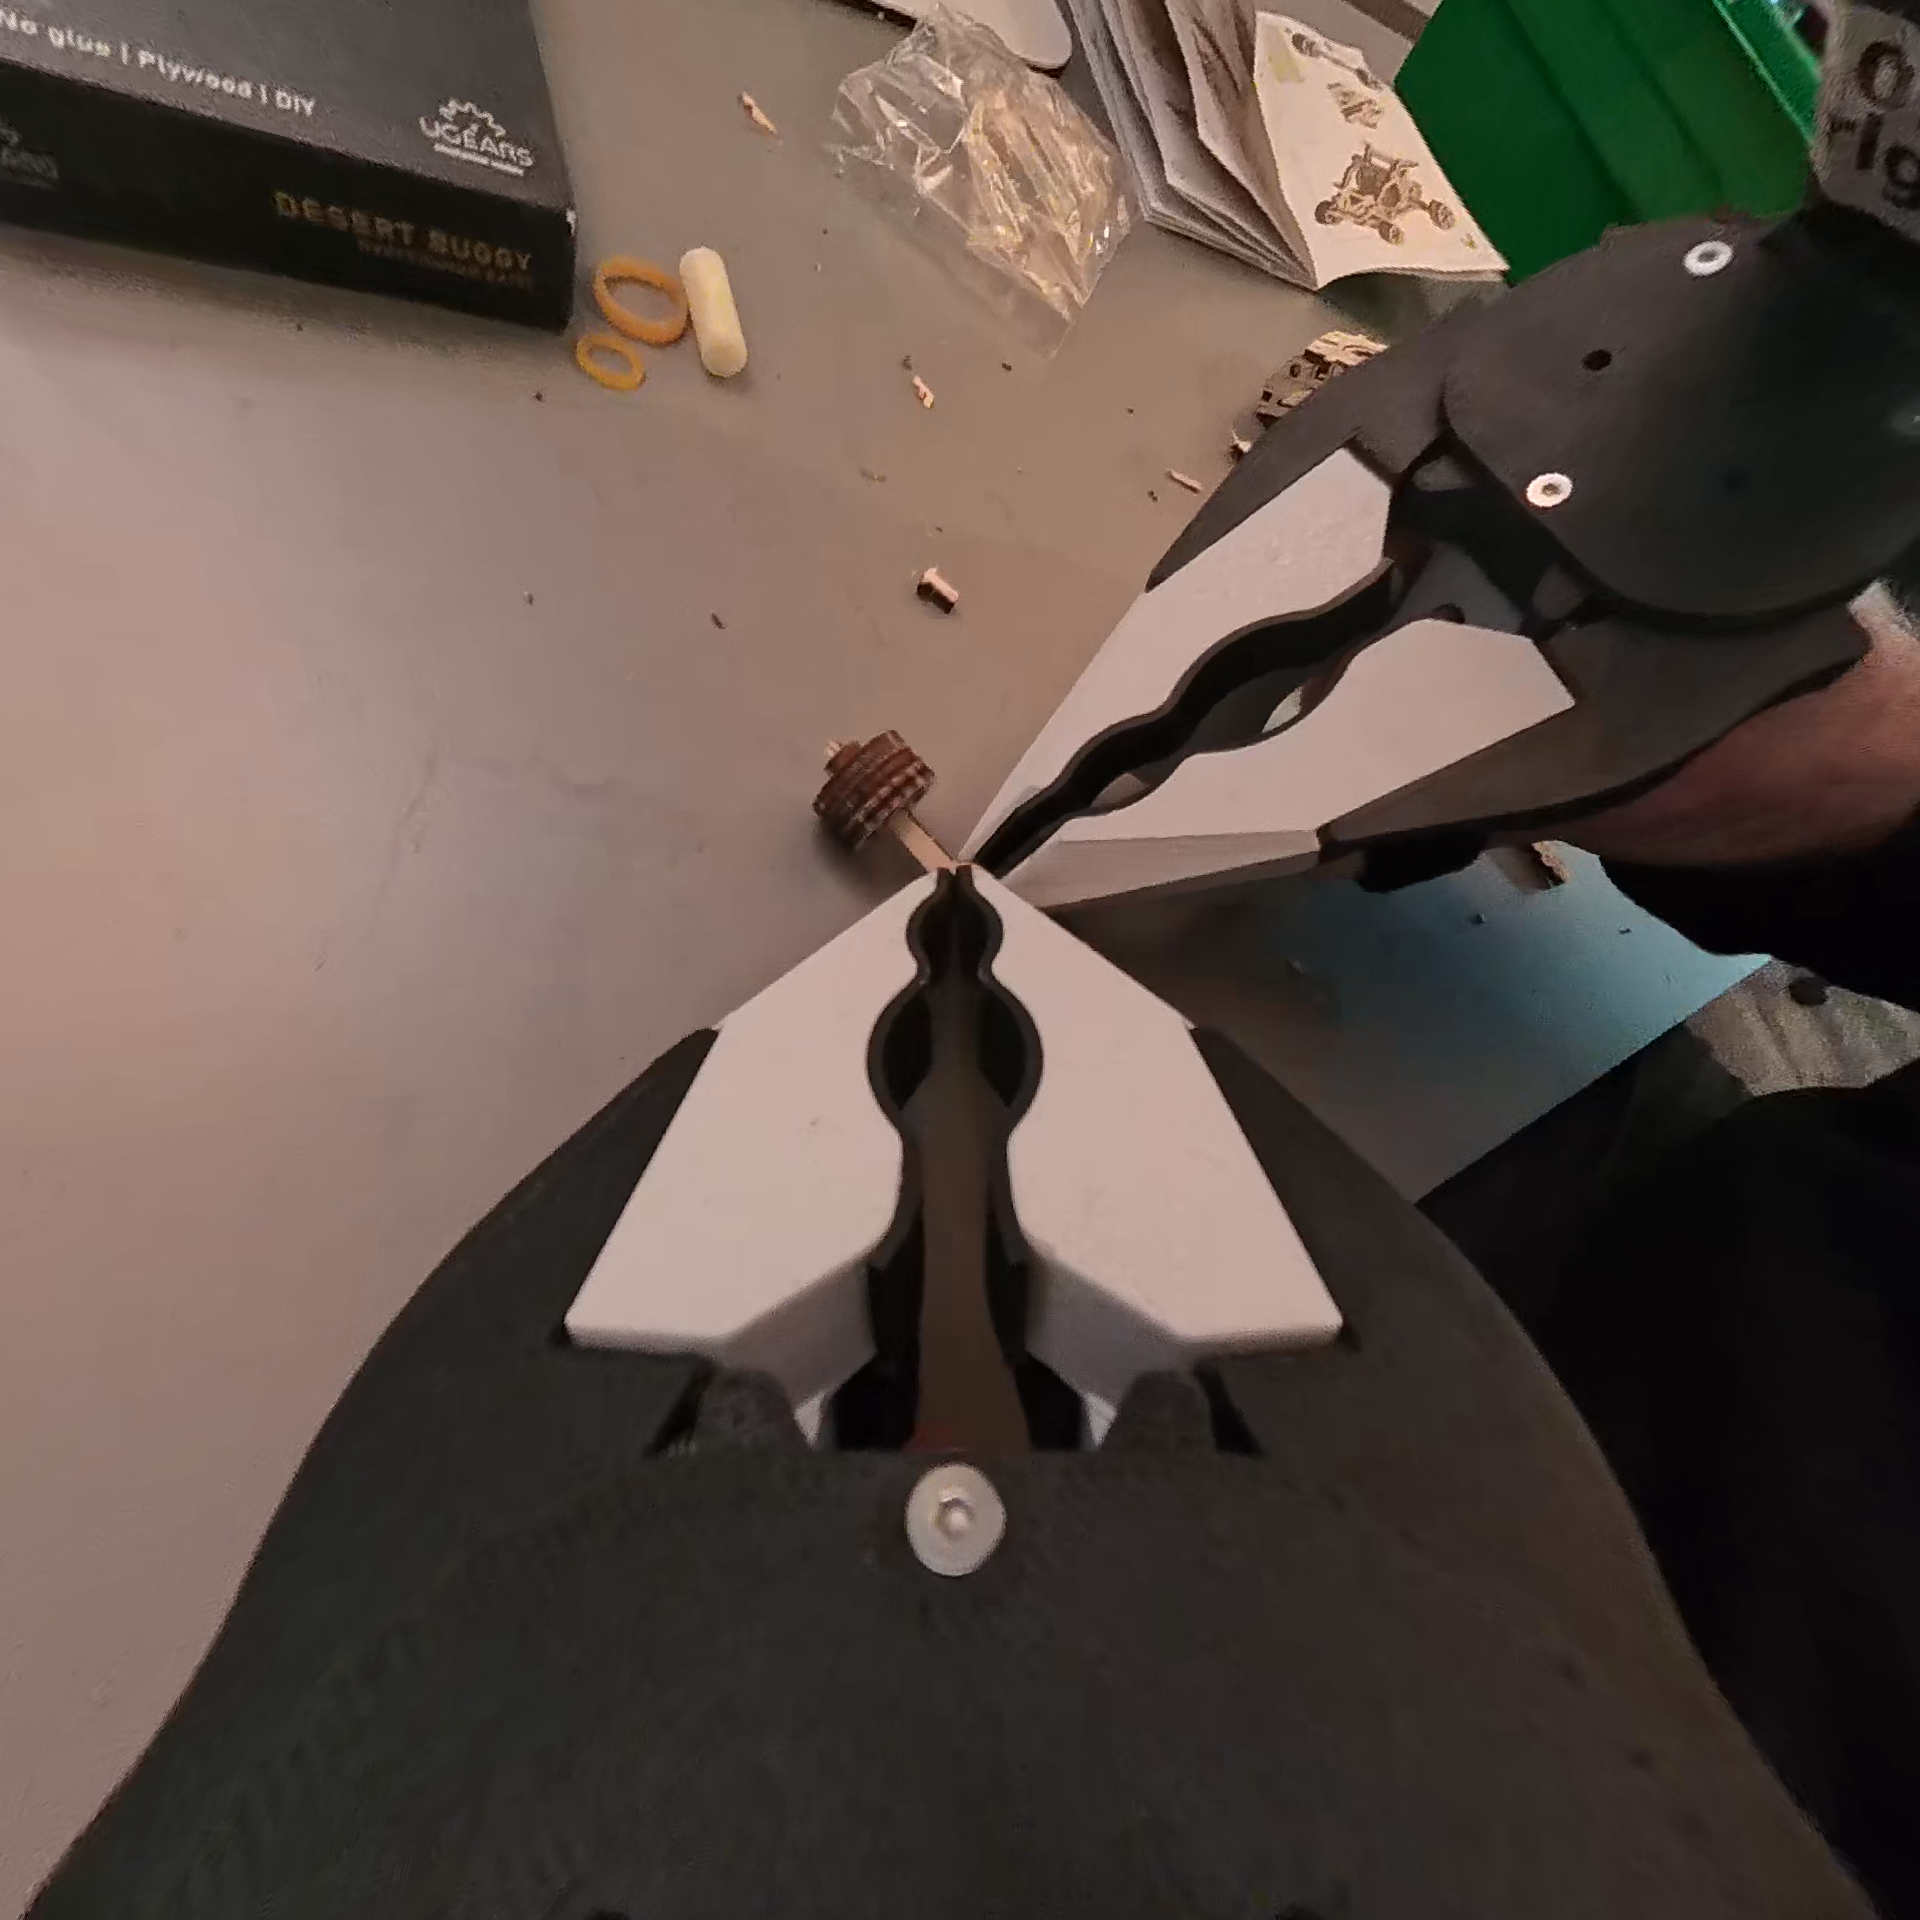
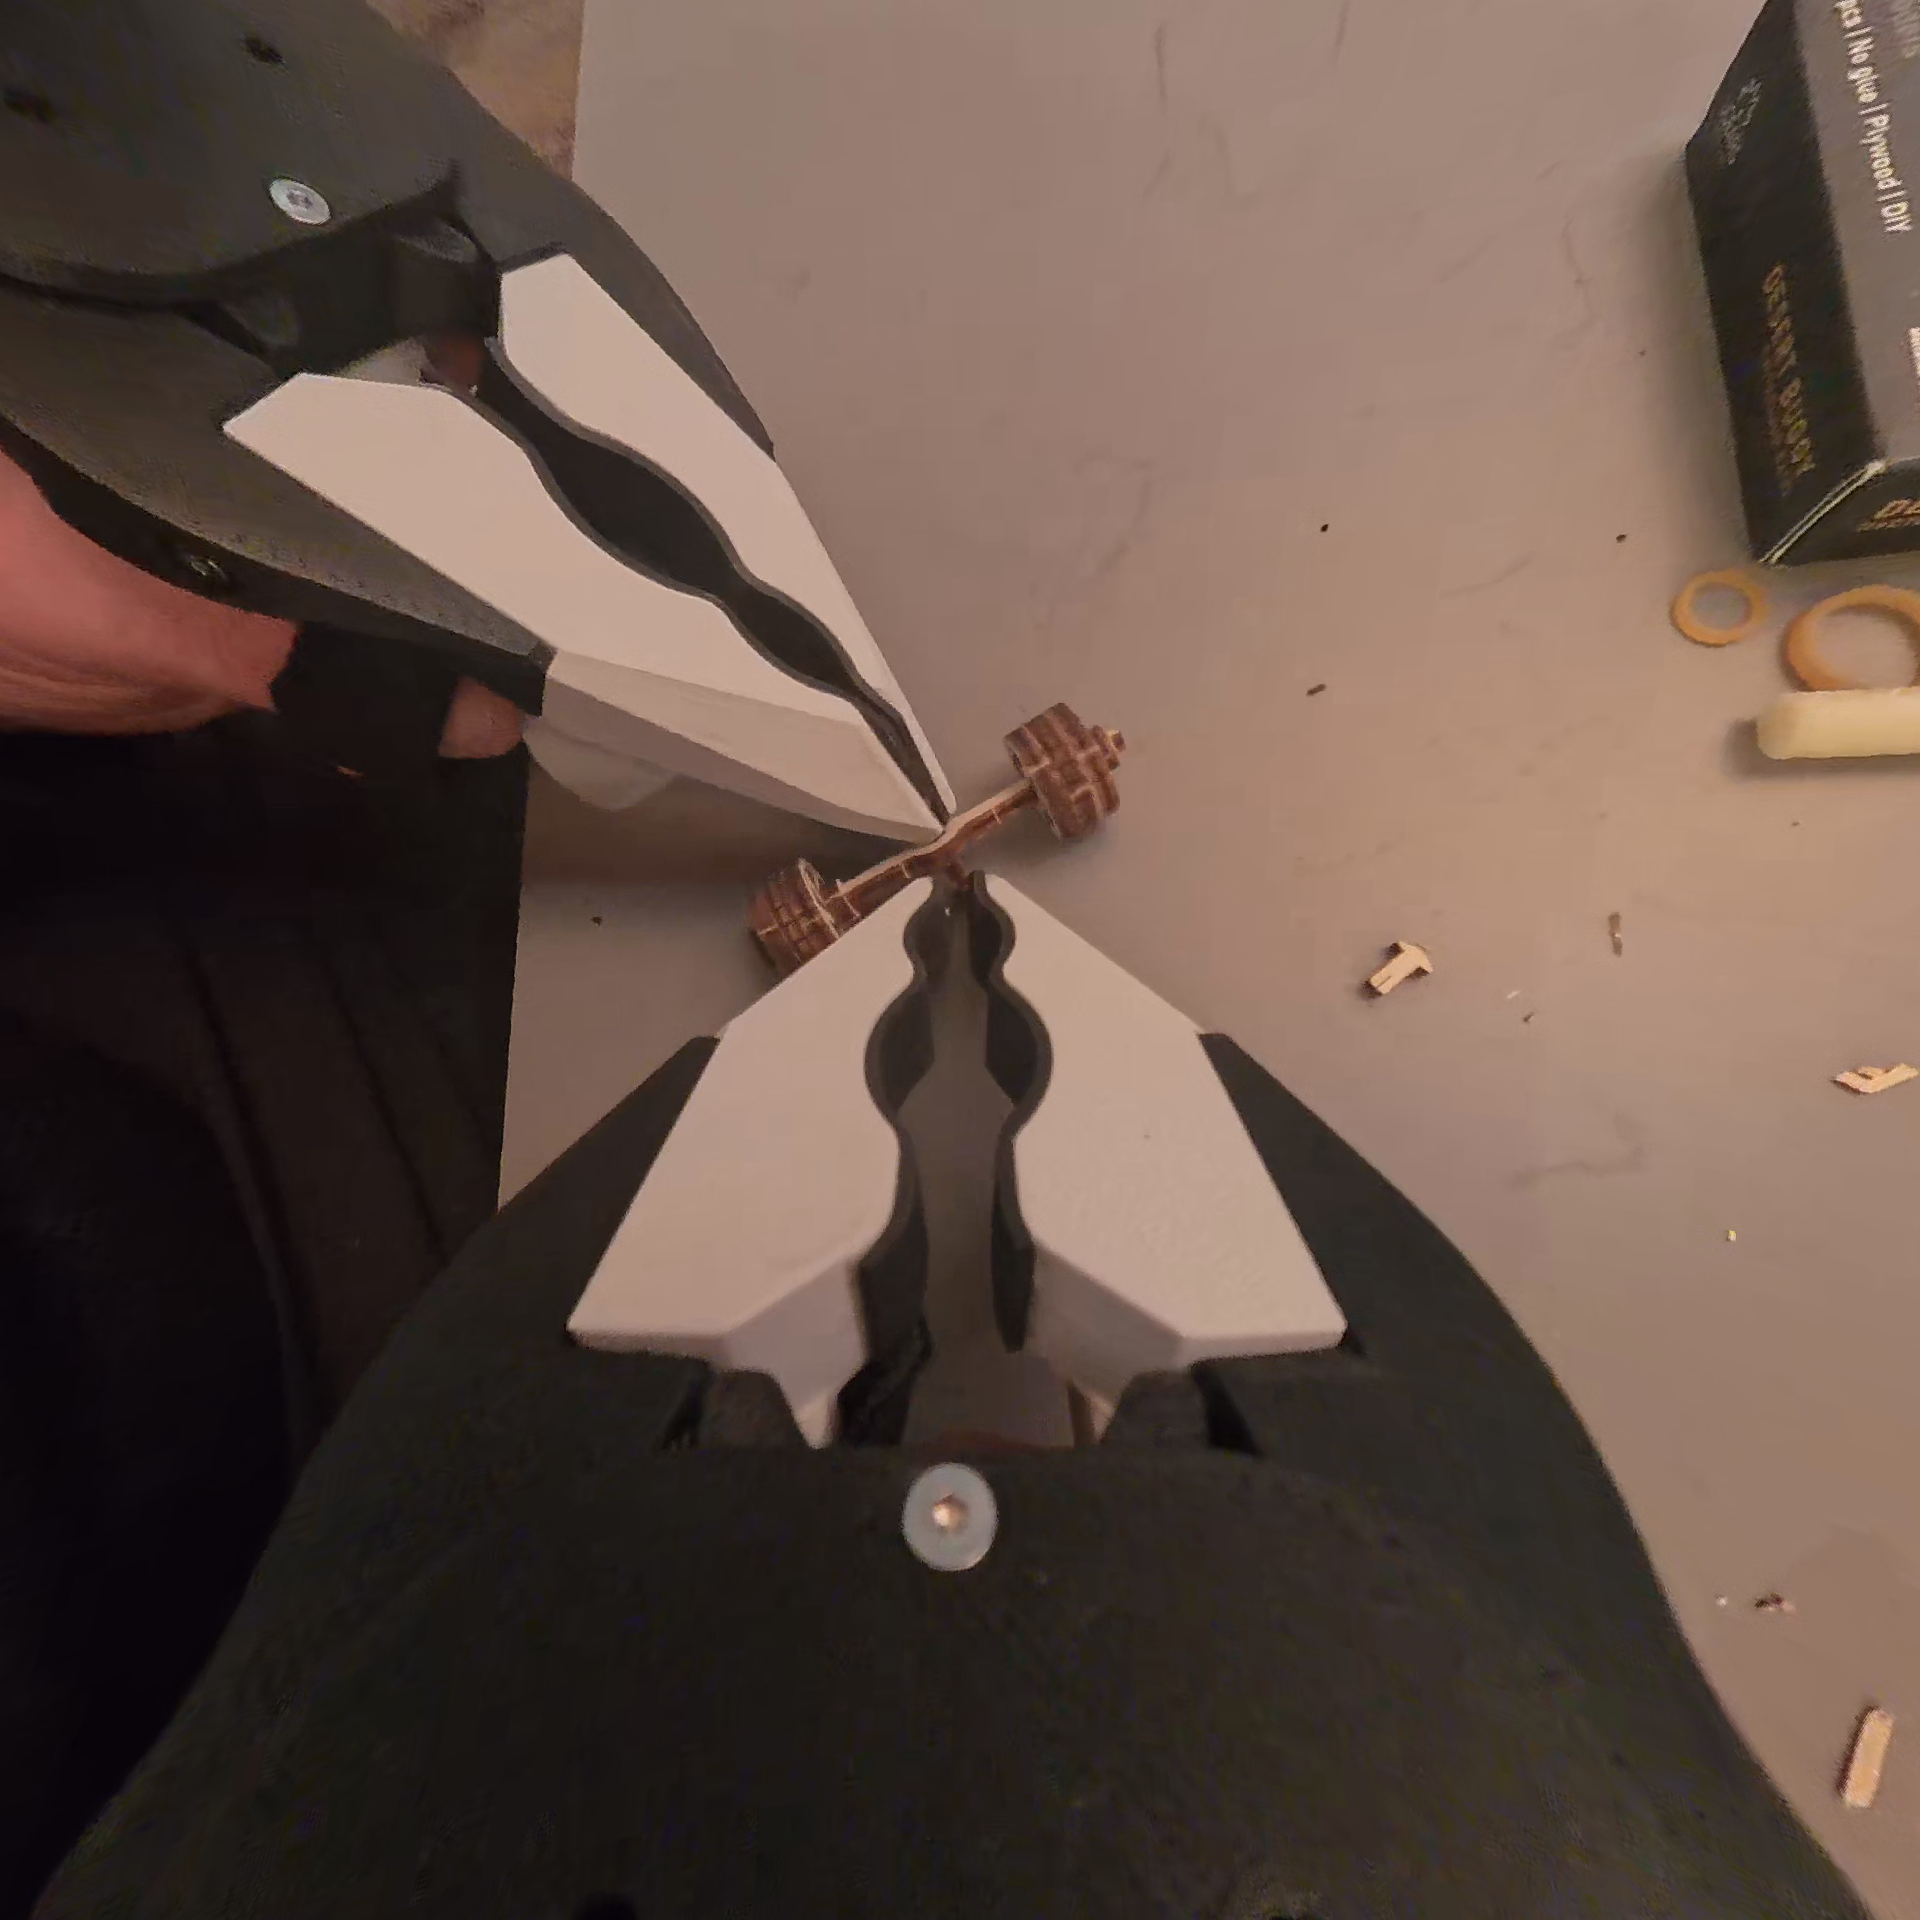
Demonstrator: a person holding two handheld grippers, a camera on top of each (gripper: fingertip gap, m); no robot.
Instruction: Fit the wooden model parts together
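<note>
A wooden axle with a small ribbed wheel at each end lies just above the grey table. In the left wrist view only one wheel shows; my own fingers hide the other. My left gripper is shut on the middle of the axle, and it also shows in the right wrist view. My right gripper is shut on the same middle spot from the other side, and it also shows in the left wrist view. The two grippers' tips nearly touch.
A black kit box, rubber bands and a pale wax stick lie at the far left. A clear plastic bag, an instruction booklet and a green bin lie farther back. Wood scraps dot the table. Both grippers' tips are close together, under 4 cm apart.
</note>
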